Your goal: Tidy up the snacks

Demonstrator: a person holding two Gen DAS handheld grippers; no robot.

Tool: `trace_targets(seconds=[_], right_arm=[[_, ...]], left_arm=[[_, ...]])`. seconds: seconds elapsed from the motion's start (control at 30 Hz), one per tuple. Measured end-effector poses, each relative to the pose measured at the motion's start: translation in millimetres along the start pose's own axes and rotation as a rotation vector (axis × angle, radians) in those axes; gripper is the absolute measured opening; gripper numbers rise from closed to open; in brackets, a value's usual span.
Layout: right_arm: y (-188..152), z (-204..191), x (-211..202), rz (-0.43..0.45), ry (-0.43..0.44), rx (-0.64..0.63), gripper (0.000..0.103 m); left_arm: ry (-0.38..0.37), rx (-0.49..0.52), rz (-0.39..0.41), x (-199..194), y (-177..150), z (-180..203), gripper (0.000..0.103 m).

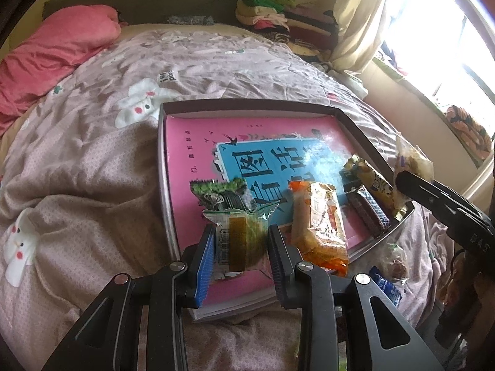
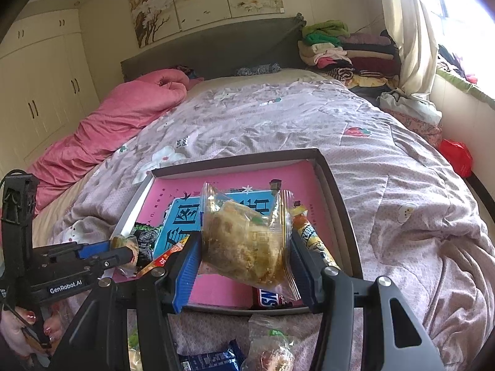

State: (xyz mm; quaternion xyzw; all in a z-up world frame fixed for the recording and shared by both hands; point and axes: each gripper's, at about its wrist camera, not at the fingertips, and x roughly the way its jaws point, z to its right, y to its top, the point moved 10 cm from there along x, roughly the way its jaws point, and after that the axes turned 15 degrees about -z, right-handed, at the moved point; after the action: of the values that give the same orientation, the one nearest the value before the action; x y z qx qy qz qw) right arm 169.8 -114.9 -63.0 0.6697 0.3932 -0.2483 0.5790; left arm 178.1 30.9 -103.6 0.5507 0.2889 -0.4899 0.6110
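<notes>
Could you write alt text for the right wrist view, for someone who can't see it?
The right gripper holds a clear crumbly snack bag over a shallow pink-bottomed box of snacks on a quilted bed. The left gripper grips another small packet at left.

A shallow box with dark walls lies on the bed, and a pink book with a blue panel covers its floor. On the book lie a dark green snack packet, an orange packet, a dark purple bar and a yellow stick packet at the right wall. A green-ended clear packet with a brown cake is held above the near edge. A clear bag of crumbly snack is held above the box. Near the box, on the quilt, lie a blue packet and another clear packet.
</notes>
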Motion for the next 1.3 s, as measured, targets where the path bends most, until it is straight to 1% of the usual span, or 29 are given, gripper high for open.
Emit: trace_targets(seconds=[0.43, 0.87, 1.3], right_arm=[[-1, -10, 23, -0.036, -0.001, -0.026, 0.055], [-15, -39, 48, -0.095, 0.026, -0.086, 0.055], [-14, -54, 63, -0.111, 0.036, -0.11, 0.055]], left_arm=[[0.002, 0.018, -0.009, 8, 0, 6, 0.034], [0.011, -0.019, -0.027, 14, 2, -7, 0.034], [0.0, -0.038, -0.03, 15, 4, -11, 0.034]])
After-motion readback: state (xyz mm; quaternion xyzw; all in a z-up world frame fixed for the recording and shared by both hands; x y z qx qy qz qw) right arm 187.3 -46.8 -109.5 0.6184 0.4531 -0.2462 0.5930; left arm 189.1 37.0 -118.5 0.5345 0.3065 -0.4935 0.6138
